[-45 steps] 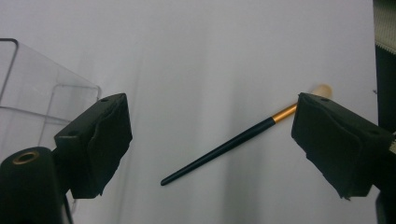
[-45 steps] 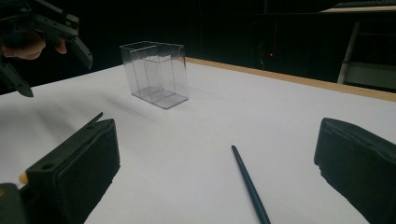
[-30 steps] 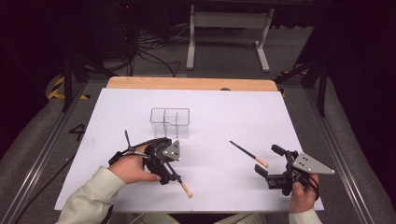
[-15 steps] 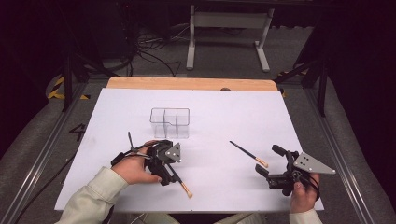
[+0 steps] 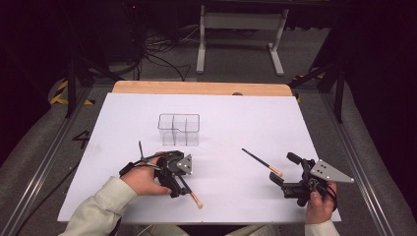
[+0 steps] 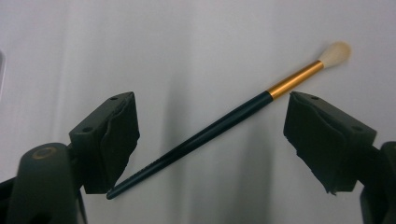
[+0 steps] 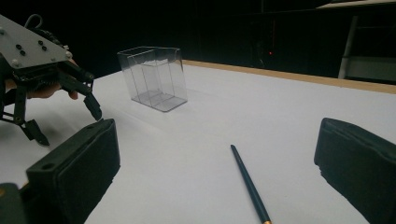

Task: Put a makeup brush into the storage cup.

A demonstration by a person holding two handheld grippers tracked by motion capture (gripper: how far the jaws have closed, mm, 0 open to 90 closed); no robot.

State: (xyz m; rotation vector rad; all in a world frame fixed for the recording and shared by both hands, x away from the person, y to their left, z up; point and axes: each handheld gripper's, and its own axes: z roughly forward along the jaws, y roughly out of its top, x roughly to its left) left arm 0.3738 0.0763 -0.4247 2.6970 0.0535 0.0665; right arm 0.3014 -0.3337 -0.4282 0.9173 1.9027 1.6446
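The left gripper (image 6: 212,140) is spread, jaws just narrowed, around the brush (image 6: 224,123), untouched; angled toward 2 o'clock, it could be rolled away if pinched off-centre.

In the high view the left gripper (image 5: 180,183) covers the dark end of the near brush (image 5: 193,194), so just its tip w/ the pale hairs pokes out. In the right gripper view the other brush (image 7: 249,184) runs off the bottom edge, hairs cut off. Its far tip looks too small to tell.
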